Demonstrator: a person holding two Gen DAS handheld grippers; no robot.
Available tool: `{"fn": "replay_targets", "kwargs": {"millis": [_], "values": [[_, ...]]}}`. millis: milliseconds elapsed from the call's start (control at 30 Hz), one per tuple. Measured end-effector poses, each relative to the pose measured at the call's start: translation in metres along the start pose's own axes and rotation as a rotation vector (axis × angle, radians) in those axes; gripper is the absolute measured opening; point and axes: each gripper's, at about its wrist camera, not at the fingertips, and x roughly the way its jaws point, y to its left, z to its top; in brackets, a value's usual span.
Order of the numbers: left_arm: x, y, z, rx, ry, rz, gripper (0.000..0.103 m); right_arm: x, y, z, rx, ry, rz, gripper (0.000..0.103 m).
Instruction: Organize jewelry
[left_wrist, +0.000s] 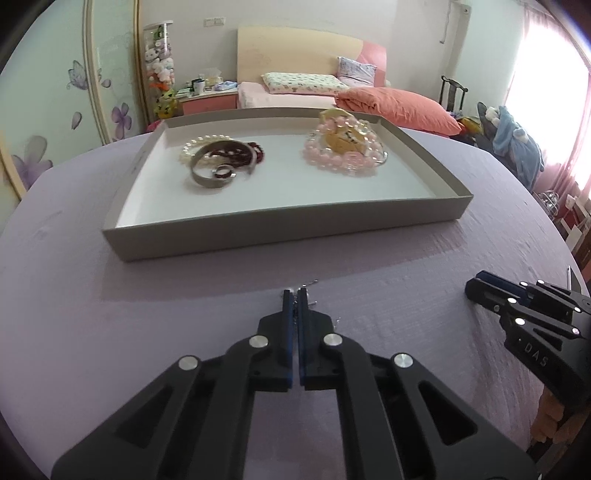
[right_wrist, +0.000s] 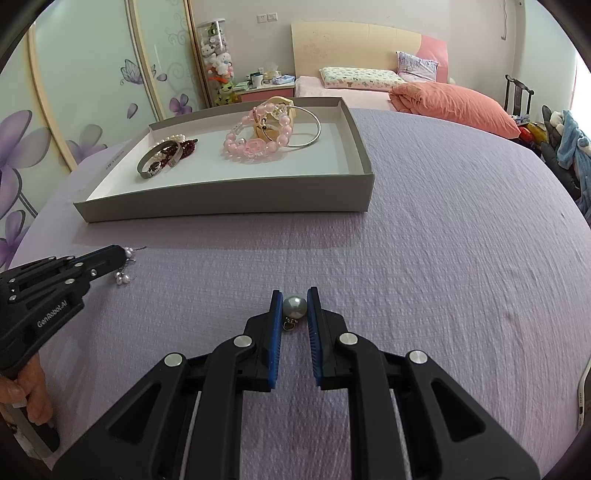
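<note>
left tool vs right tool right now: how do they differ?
The left tool has its blue-padded fingers nearly together, pinching a small cluster of white pearl earrings. The right tool is open, its fingers straddling a grey round pearl pendant that lies on the lilac tablecloth, not yet clamped. Both are black, point toward the grey cardboard tray and sit short of it.

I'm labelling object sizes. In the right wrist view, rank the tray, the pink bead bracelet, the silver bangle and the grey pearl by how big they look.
1. tray
2. pink bead bracelet and silver bangle: too alike to rank, and they overlap
3. grey pearl, smallest even though it is nearest the camera, between the right gripper's fingers
</note>
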Motion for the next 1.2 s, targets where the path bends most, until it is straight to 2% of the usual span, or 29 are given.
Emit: {"fn": "replay_targets", "kwargs": {"millis": [267,867,1200], "values": [[-0.010,0.012,-0.004,-0.019,-0.023,0.019,0.003,0.000,0.001,-0.001,-0.005,0.000,-0.006,0.015],[-0.069,0.045,-0.017,-0.117,-0.145,-0.024,0.003,0.001,0.002,0.000,-0.011,-0.001,-0.014,0.014],[-0.074,0.047,-0.022,-0.134,-0.152,-0.028,0.003,0.001,0.003,-0.001,-0.014,-0.001,-0.017,0.014]]}}
